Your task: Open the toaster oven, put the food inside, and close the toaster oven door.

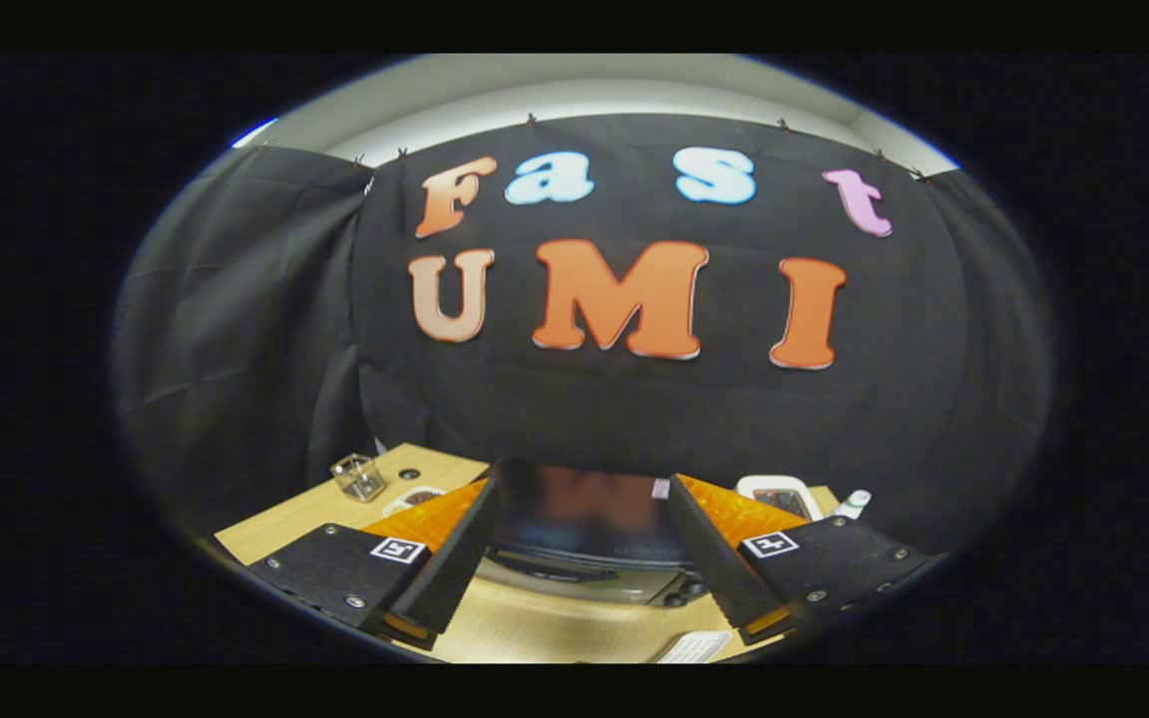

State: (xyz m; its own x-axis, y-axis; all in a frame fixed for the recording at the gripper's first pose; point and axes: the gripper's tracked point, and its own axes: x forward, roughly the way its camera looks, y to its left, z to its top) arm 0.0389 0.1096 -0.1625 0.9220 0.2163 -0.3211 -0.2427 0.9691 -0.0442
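- The gripper (584, 543) hung high above the wooden table (280, 524), its two fingers spread wide with nothing between them.
- Just ahead and below, between the fingers, sat the toaster oven (584, 529), seen from above and in front: a dark glossy top and a pale front face beneath it.
- The door looked closed, though the fingers hid the sides of it, so that was a judgement; a handle seemed to run across the front face (560, 568).
- No food could be picked out for certain; whether it lay inside could not be told. A closed door fitted both a door awaiting opening and one shut again with the food in.
- Far left on the table stood a small clear container (357, 476); far right, a white tray-like thing (779, 494) and a small white bottle (852, 502).
- For any work on the door: come in low and square to the handle, fingers wide until they straddle it.
- Pose: tilted slightly down, held level, centred on the oven.
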